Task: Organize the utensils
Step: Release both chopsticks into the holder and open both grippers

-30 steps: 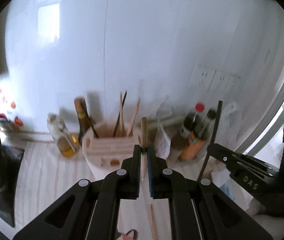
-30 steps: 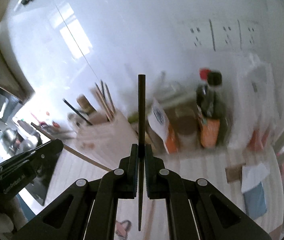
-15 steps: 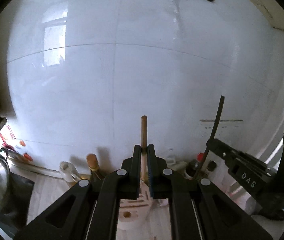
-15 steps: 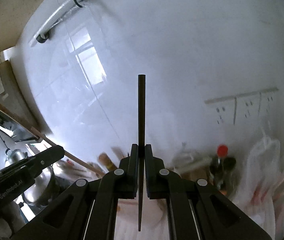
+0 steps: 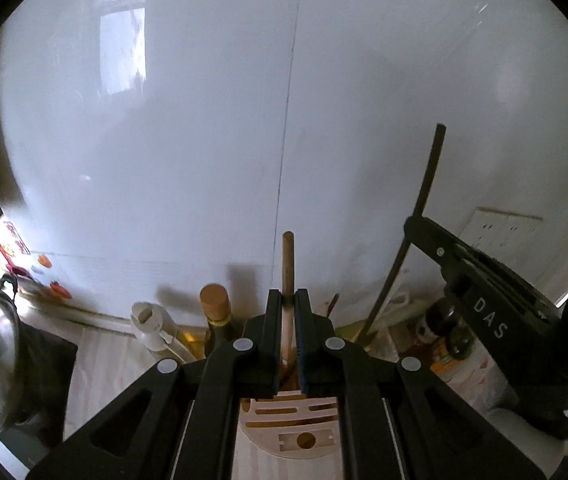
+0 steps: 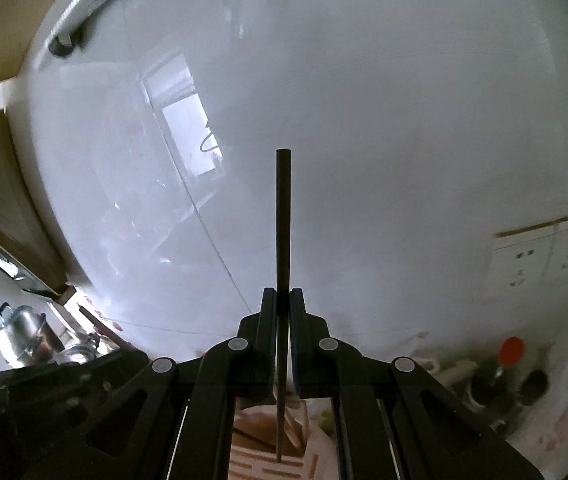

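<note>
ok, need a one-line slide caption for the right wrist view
Right gripper clamps a black chopstick upright, its lower tip over the slotted utensil holder.

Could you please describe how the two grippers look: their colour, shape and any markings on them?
Both are matte black plastic. The left gripper has two flat parallel fingers with blue pads inside, on angular linkage arms with triangular cut-outs and round pale grey rivets. The right gripper is built the same way. Seen from the left wrist camera, its side carries the white letters "DAS". No cables or sleeves are visible.

Left tongs (image 5: 288,328) clamp a wooden chopstick (image 5: 287,264) above the slotted utensil holder (image 5: 295,428).
</note>
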